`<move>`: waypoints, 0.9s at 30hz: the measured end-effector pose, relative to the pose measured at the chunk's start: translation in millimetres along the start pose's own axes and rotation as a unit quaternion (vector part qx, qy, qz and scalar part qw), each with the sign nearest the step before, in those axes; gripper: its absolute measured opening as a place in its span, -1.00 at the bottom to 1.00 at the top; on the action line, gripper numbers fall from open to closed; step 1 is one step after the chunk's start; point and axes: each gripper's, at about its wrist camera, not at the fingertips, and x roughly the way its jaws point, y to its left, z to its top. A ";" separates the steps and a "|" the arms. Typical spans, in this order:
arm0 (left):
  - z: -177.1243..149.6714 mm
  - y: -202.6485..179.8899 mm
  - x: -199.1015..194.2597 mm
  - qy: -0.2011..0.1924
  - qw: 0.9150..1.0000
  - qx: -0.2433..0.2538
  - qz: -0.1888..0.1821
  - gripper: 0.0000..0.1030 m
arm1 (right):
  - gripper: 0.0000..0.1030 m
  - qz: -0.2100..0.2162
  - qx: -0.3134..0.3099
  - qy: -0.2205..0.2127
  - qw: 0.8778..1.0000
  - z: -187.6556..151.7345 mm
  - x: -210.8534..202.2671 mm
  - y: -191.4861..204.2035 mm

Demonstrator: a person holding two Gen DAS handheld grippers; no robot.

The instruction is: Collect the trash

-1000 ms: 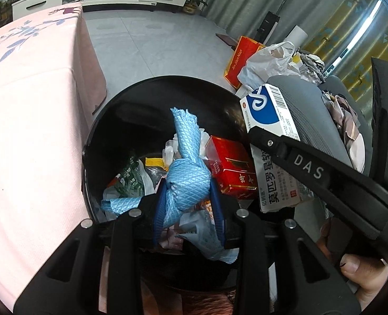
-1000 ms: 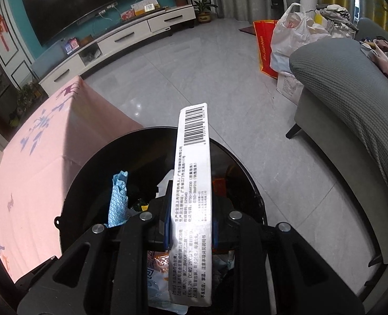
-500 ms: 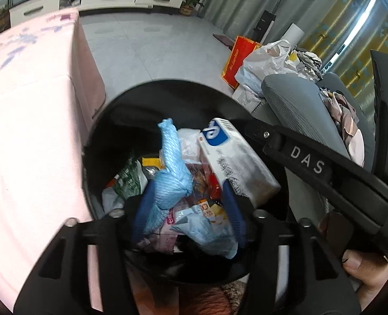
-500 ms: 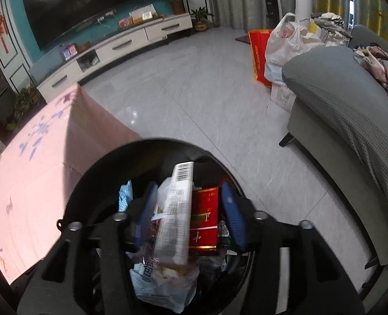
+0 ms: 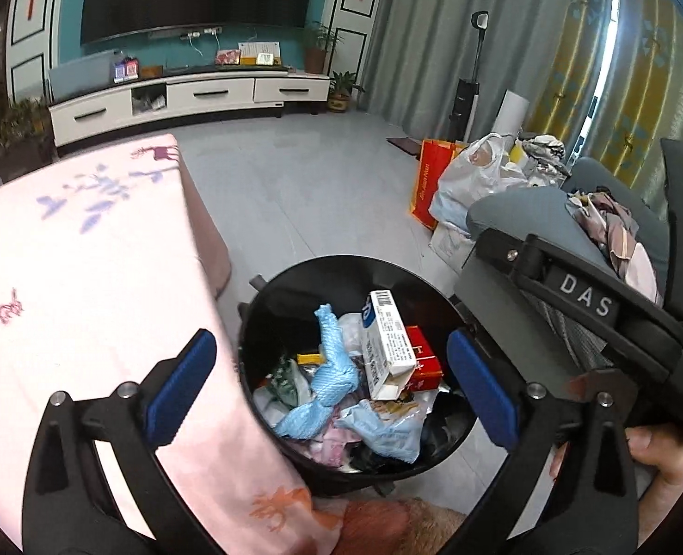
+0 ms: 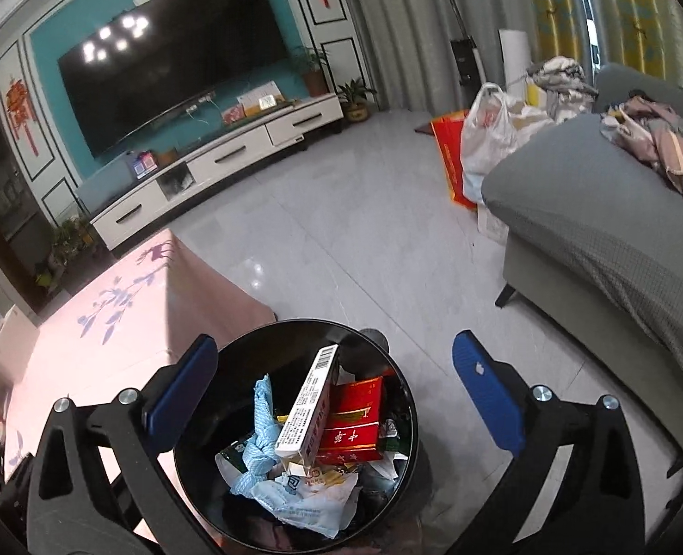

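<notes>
A round black trash bin [image 5: 295,273] stands on the floor and also shows in the right wrist view [image 6: 249,337]. Inside lie a knotted blue cloth [image 5: 334,365], a white box with a barcode [image 5: 387,342], a red carton [image 5: 422,360] and crumpled wrappers. The same cloth [image 6: 260,439], box [image 6: 309,407] and carton [image 6: 355,421] show in the right wrist view. My left gripper [image 5: 332,388] is wide open and empty above the bin. My right gripper [image 6: 336,397] is wide open and empty above it too; its body [image 5: 586,305] shows at right in the left wrist view.
A table with a pink cloth [image 5: 77,268] stands against the bin's left side. A grey sofa [image 6: 595,231] is to the right, with bags [image 6: 484,138] on the floor beyond it. A white TV cabinet [image 6: 230,162] is at the far wall.
The left gripper opened and dropped the blue cloth into the bin. The right gripper opened and dropped the white box into it. Both grippers rose away from the bin.
</notes>
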 end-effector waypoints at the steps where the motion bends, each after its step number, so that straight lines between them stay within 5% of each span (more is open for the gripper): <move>1: 0.5 0.1 -4.2 -0.002 1.000 0.002 0.009 0.94 | 0.93 -0.003 -0.006 -0.003 1.000 0.5 -2.1 1.6; 4: 0.1 5.5 -10.2 -0.003 1.000 -0.004 0.029 0.94 | 0.93 -0.010 -0.018 -0.005 1.000 1.8 -4.1 5.4; 11: -7.6 18.9 -7.3 0.003 0.999 -0.040 0.001 0.94 | 0.93 -0.005 -0.028 0.009 1.000 -0.5 2.5 11.3; 27: -17.2 19.4 7.1 0.032 0.999 -0.037 0.016 0.94 | 0.93 -0.019 -0.045 0.024 0.999 -5.9 11.9 17.9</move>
